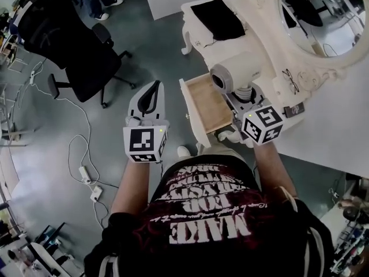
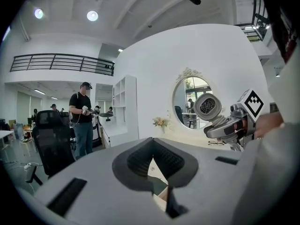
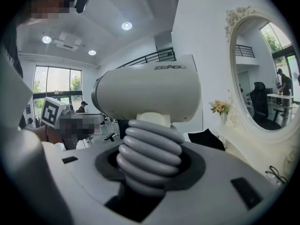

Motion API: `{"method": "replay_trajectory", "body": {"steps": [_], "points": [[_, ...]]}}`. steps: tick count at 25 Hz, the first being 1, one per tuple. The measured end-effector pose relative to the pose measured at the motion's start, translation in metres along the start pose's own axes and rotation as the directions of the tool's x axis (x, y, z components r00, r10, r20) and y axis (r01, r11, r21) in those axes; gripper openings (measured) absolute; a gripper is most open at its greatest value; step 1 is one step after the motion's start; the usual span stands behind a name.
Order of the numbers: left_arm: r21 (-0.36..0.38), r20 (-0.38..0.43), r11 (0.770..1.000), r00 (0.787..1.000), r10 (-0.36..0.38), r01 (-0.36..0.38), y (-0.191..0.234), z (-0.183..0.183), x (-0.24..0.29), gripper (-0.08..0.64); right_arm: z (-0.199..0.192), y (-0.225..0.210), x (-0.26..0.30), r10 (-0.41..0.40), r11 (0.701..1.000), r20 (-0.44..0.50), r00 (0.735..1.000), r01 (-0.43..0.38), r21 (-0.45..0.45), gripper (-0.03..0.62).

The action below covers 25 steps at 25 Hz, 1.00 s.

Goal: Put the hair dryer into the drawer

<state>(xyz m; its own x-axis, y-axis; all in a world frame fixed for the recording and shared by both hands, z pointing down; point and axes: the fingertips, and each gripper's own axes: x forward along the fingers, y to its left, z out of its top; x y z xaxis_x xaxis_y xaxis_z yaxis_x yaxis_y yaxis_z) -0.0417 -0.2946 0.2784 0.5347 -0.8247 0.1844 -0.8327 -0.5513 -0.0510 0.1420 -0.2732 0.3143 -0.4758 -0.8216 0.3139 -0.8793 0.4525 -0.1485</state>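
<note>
Right gripper (image 1: 241,94) clamped on the ribbed grey handle (image 3: 147,156) of the white barrel-bodied hair dryer (image 1: 235,69), holding it upright in the air above the table-side end of the open pale wooden drawer (image 1: 206,101). Left gripper (image 1: 148,100) pressed together, nothing in it, hanging over grey floor just left of the drawer front. Progress: drawer is out and bare inside, dryer is in hand; lowering, release and probably closing are left. Room: drawer looks shallow with raised rims and the dryer body is bulky, so it likely needs laying flat. Cream carved dressing table (image 1: 256,30) edge sits right behind the gripper; floor side is open, black office chair (image 1: 86,56) well apart.
</note>
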Motion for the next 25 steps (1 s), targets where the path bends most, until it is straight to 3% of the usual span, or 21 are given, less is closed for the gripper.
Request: {"method": "replay_trajectory", "body": {"steps": [15, 25], "points": [[-0.025, -0.066, 0.995, 0.993, 0.094, -0.096, 0.017, -0.028, 0.009, 0.005, -0.07, -0.031, 0.057, 0.07, 0.997, -0.153, 0.986, -0.063, 0.047, 0.187], [-0.031, -0.114, 0.996, 0.99, 0.083, -0.087, 0.011, -0.061, 0.013, 0.005, -0.124, -0.054, 0.075, 0.035, 0.995, -0.251, 0.967, -0.01, 0.101, 0.187]]}}
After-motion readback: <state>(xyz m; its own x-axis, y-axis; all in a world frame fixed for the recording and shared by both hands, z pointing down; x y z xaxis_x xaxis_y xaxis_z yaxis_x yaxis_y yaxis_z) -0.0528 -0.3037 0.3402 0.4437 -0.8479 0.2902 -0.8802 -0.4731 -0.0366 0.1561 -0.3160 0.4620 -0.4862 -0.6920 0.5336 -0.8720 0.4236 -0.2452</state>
